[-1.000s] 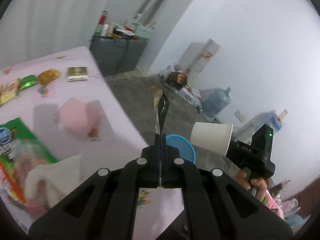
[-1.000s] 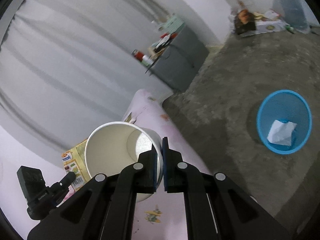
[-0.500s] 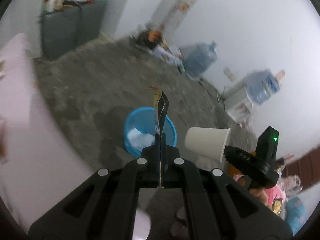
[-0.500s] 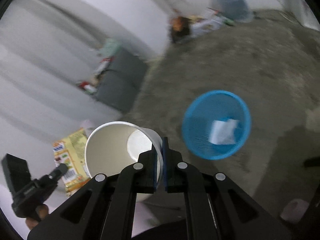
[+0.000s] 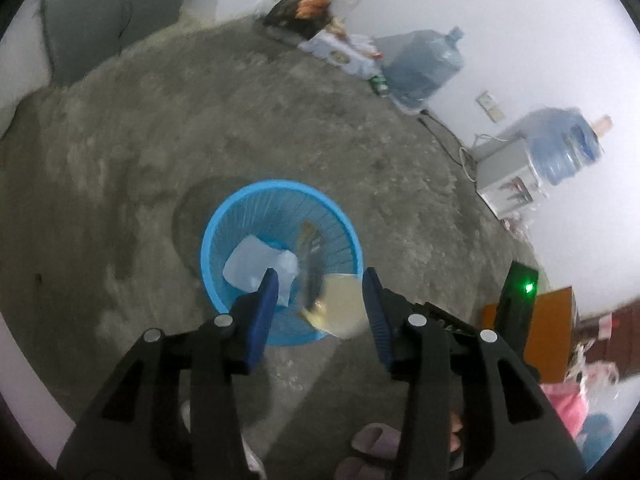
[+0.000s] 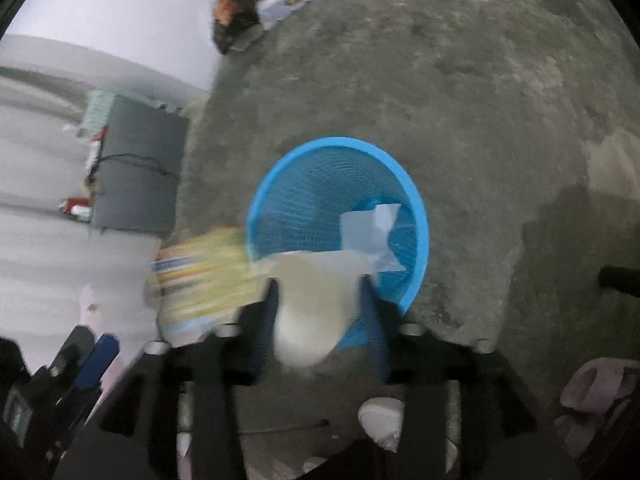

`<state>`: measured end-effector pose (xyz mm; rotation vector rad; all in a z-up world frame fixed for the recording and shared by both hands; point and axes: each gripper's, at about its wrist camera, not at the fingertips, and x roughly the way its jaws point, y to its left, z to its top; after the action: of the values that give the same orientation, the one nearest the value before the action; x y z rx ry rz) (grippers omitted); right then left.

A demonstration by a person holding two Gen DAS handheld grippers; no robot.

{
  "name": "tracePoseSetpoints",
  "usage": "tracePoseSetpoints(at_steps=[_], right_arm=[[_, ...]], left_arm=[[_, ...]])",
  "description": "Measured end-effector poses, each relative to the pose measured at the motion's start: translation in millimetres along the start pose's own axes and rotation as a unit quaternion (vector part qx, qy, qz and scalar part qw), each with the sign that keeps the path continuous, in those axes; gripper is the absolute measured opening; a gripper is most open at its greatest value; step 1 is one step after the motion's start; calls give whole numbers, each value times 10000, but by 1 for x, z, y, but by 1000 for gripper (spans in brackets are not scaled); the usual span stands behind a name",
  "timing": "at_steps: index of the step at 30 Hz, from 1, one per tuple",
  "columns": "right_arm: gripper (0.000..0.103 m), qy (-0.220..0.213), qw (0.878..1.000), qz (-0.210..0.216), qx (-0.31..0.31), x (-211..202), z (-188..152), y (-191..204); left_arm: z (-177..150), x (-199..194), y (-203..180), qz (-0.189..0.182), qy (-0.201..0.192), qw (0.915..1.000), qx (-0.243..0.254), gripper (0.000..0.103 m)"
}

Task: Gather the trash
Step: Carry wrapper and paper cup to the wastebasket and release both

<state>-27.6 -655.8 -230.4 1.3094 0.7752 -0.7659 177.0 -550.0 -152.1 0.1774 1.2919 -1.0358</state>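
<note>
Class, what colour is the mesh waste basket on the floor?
Bright blue. The basket shows best in the right wrist view.

The basket (image 5: 256, 200) stands on the floor (image 5: 120, 140) below both grippers, with crumpled paper (image 5: 256, 264) inside. Behind it, along the wall, lie a water jug (image 5: 424, 64) and boxes (image 5: 340, 52); a cabinet (image 6: 136, 168) stands to its left.

Rough grey concrete floor (image 5: 280, 112), bearing a blue mesh basket (image 5: 224, 216), two water jugs (image 5: 424, 64) by the wall, a grey cabinet (image 6: 136, 168).
</note>
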Motion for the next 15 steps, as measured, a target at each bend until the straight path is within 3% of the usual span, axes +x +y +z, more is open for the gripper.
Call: tracePoseSetpoints(at_steps=[4,8,11,15], right_arm=[[47,-23,9998,130,140,-1,-11,-7],[49,-206,9994,243,-106,-26,-30,1],[54,-356,9985,305,-299,-50,-42,13],[69,-617,9935,258,-920,-90,-70,44]], left_arm=[[-6,-17,6,15,-212,9998,-13,53],[-13,-48,3,79,-477,9987,144,61],[-24,-89,2,108,-722,9970,243,71],[-44,-143,6,224,-1021,9938,391,74]])
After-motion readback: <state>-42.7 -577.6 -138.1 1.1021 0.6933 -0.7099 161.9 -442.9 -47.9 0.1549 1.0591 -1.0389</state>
